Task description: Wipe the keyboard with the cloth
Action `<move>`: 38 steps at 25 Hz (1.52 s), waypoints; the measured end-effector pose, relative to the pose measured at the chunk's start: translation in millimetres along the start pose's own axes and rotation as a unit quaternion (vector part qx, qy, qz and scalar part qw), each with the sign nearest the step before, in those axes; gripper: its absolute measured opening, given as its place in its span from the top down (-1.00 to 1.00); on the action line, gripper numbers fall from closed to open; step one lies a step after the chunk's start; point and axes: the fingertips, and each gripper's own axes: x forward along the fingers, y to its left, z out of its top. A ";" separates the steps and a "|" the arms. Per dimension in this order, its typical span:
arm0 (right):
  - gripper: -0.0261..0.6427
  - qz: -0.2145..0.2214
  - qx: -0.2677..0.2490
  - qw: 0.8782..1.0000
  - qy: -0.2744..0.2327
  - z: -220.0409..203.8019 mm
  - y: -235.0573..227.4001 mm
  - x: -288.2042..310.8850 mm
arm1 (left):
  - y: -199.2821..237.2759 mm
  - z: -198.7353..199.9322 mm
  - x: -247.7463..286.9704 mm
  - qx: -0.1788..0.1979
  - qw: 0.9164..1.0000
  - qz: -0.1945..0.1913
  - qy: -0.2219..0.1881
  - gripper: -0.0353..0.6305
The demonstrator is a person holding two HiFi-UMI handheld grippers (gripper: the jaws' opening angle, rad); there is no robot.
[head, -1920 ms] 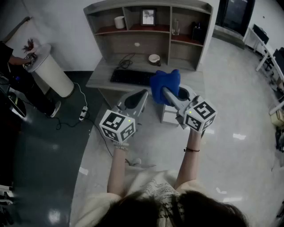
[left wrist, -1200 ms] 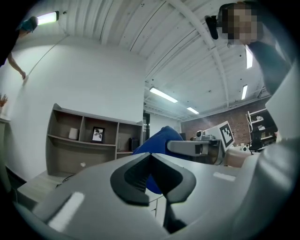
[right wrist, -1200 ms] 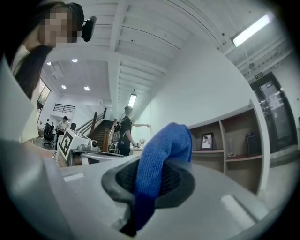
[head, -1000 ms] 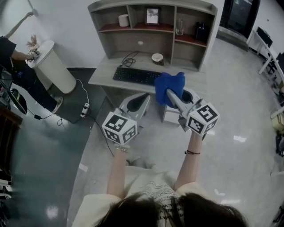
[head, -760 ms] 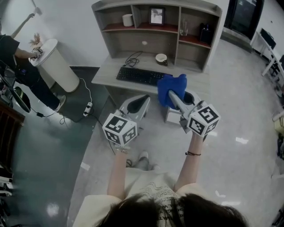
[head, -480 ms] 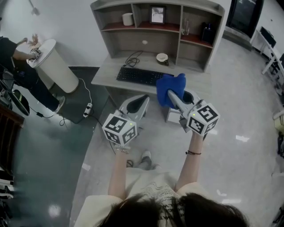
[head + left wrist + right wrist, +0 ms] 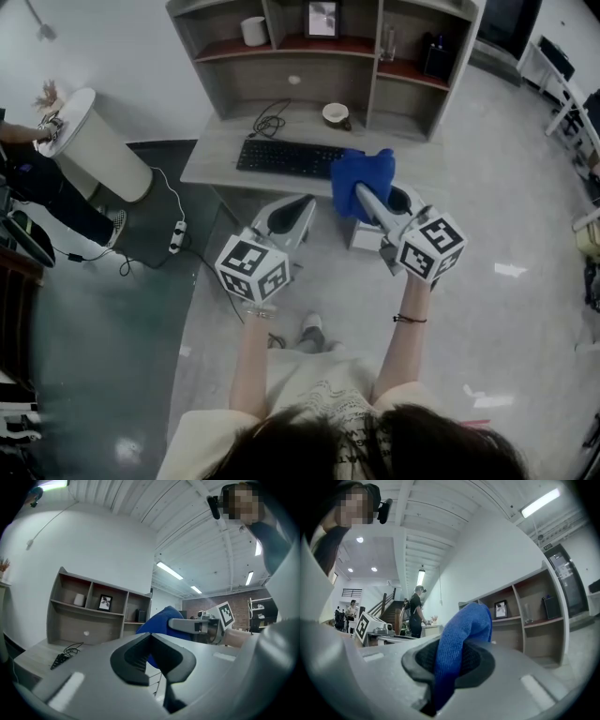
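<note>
Since my right claw (image 7: 360, 191) clenches blue cloth (image 7: 362, 169), wad bulging past jaws, keyboard (image 7: 286, 157) lies ahead, slightly left on counter (image 7: 214, 161), long axis crosswise to me. Right claw nearer, by its right end. My left claw (image 7: 304, 200) closed, empty, short of counter.

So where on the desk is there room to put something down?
The desk is bare left of the keyboard and between the cable and the bowl. The keyboard fills the middle. The cloth hides part of the right end.

Steep overhead, two low views; shared cloth (image 7: 362, 174)
</note>
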 end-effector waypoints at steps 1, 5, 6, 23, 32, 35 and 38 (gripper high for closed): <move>0.75 -0.004 0.002 1.000 0.001 -2.6 -2.7 3.1 | 4.2 -2.4 1.6 -0.003 1.000 -0.002 0.002 0.88; 0.75 -0.021 0.001 1.000 -0.003 -7.6 -8.7 15.1 | 19.8 -9.3 4.9 -0.011 1.000 -0.012 0.006 0.88; 0.75 -0.022 0.001 1.000 -0.004 -7.8 -8.6 19.0 | 24.2 -10.2 4.7 -0.012 1.000 -0.013 0.006 0.88; 0.75 -0.048 -0.002 0.999 -0.023 -10.0 -4.9 62.3 | 80.0 -13.5 1.6 -0.019 0.999 -0.032 0.006 0.88; 0.75 -0.062 0.016 0.998 -0.015 -23.0 -31.1 65.7 | 88.7 -27.4 20.3 -0.035 0.999 -0.035 0.016 0.88; 0.75 -0.064 0.018 0.998 -0.005 -25.1 -47.8 71.1 | 93.4 -31.3 33.6 -0.037 0.998 -0.034 0.022 0.88; 0.75 -0.060 0.019 0.998 0.002 -22.2 -65.5 79.1 | 101.2 -27.1 48.8 -0.037 0.998 -0.033 0.026 0.88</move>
